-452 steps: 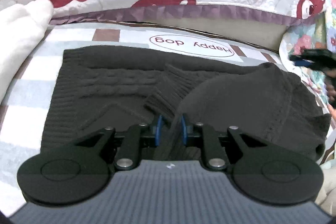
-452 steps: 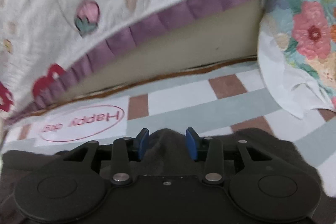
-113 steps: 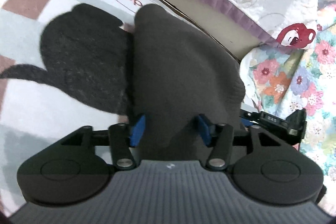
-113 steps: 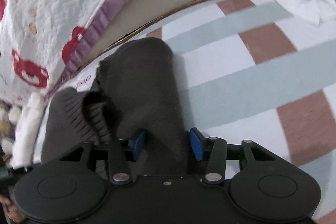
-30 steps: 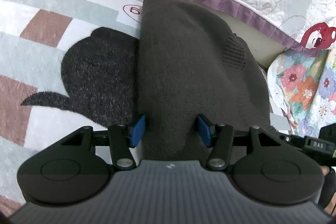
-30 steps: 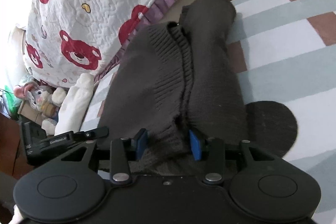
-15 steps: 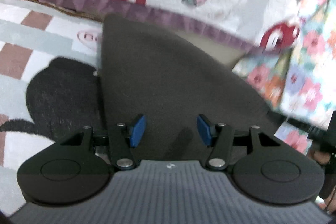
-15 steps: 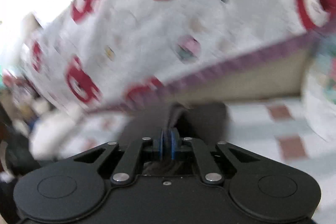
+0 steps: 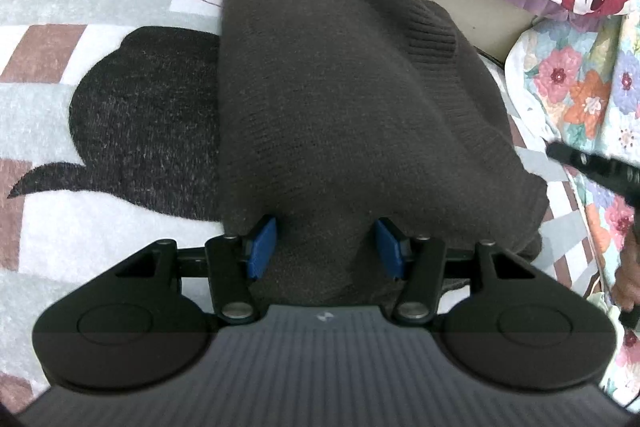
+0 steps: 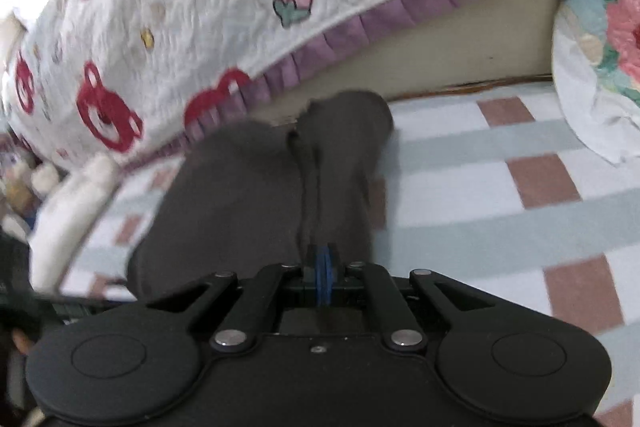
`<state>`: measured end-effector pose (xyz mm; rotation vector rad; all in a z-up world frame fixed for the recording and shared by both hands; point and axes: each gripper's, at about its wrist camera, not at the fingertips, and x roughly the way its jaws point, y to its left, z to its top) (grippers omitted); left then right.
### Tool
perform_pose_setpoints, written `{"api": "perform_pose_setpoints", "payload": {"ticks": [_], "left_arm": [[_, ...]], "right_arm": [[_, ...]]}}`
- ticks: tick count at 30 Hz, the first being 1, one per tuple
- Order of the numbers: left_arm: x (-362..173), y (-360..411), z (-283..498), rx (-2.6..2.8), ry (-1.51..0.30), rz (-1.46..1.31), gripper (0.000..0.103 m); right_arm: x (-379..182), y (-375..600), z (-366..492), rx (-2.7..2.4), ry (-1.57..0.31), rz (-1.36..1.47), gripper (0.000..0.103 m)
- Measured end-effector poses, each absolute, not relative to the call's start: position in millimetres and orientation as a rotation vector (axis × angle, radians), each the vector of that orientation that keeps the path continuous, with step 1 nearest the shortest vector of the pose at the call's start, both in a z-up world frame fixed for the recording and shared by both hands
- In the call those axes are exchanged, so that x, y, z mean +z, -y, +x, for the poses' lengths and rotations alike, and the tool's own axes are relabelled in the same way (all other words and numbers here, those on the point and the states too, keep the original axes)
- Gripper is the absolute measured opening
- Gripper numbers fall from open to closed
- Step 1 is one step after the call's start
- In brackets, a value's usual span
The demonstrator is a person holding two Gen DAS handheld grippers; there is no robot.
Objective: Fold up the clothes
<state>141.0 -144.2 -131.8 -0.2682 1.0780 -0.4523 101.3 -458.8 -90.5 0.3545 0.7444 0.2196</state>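
A dark brown knit sweater (image 9: 340,87) lies folded into a long bundle on the checked blanket (image 9: 48,7). My left gripper (image 9: 326,247) is open, its blue pads on either side of the sweater's near end. In the right wrist view the sweater (image 10: 256,195) stretches away toward the bed edge. My right gripper (image 10: 322,267) is shut on the sweater's near edge, which pulls into a ridge between the pads. The right gripper's black body also shows in the left wrist view (image 9: 592,163) at the right edge.
A black cartoon shape (image 9: 148,119) is printed on the blanket left of the sweater. A white quilt with red bears and a purple frill (image 10: 200,39) hangs behind. A floral pillow (image 9: 576,83) sits at the right. A white plush (image 10: 72,203) lies at the left.
My right gripper has shut on the sweater's edge and swung back down toward the blanket. My left gripper stays open around the near end, and the sweater has settled flatter.
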Motion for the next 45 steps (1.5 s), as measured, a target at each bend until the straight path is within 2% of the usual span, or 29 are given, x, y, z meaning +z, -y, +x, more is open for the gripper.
{"api": "perform_pose_setpoints", "payload": {"ticks": [4,6,8,11,17,23,26,29,32,36,37,38,39,42,45], "left_arm": [[-108.8,134.7,145.2,-0.469,-1.055,-0.285,0.052],[-93.5,126.3,153.2,-0.470,-1.000,-0.320,0.052],[-85.8,117.0,167.6,-0.466,-0.953,-0.372,0.052],[-85.3,114.9,204.1,-0.441,-0.911,-0.359,0.052],[-99.9,132.3,263.4,-0.393,-0.873,-0.255,0.052],[-116.2,133.1,277.8,-0.381,-0.846,-0.233,0.053],[-123.4,128.1,277.3,-0.371,-0.831,-0.230,0.053],[-132.4,121.7,277.7,-0.369,-0.829,-0.248,0.053],[-139.6,116.9,277.1,-0.394,-0.847,-0.309,0.052],[-144.8,112.2,277.7,-0.410,-0.860,-0.370,0.052],[-144.6,109.7,278.7,-0.411,-0.862,-0.384,0.052],[-143.7,106.8,279.3,-0.411,-0.861,-0.396,0.052],[-141.2,103.3,278.8,-0.406,-0.853,-0.403,0.052],[-133.8,95.2,274.8,-0.399,-0.820,-0.419,0.052],[-130.4,94.5,271.0,-0.416,-0.798,-0.438,0.052]], "right_arm": [[-88.2,453.5,136.3,0.307,-0.771,0.372,0.009],[-85.7,453.6,158.4,0.347,-0.799,0.389,0.014],[-83.8,453.0,185.4,0.384,-0.845,0.416,0.039],[-89.8,455.2,233.8,0.418,-0.946,0.497,0.054],[-107.8,464.3,295.5,0.314,-1.021,0.618,0.055],[-122.4,459.7,311.9,0.301,-1.126,0.633,0.055],[-139.7,462.8,316.1,0.299,-1.234,0.783,0.059],[-148.9,465.9,319.4,0.271,-1.241,0.947,0.060],[-145.0,457.5,331.3,0.280,-1.194,0.939,0.061],[-141.1,437.2,349.3,0.325,-1.152,0.891,0.061],[-137.5,433.1,348.6,0.356,-1.118,0.902,0.050],[-132.9,429.1,346.6,0.391,-1.076,0.915,0.020],[-126.6,424.2,344.5,0.429,-1.037,0.898,0.012],[-85.7,387.7,325.1,0.533,-0.891,0.533,0.011],[-56.3,317.6,280.9,0.654,-0.784,-0.099,0.011]]}}
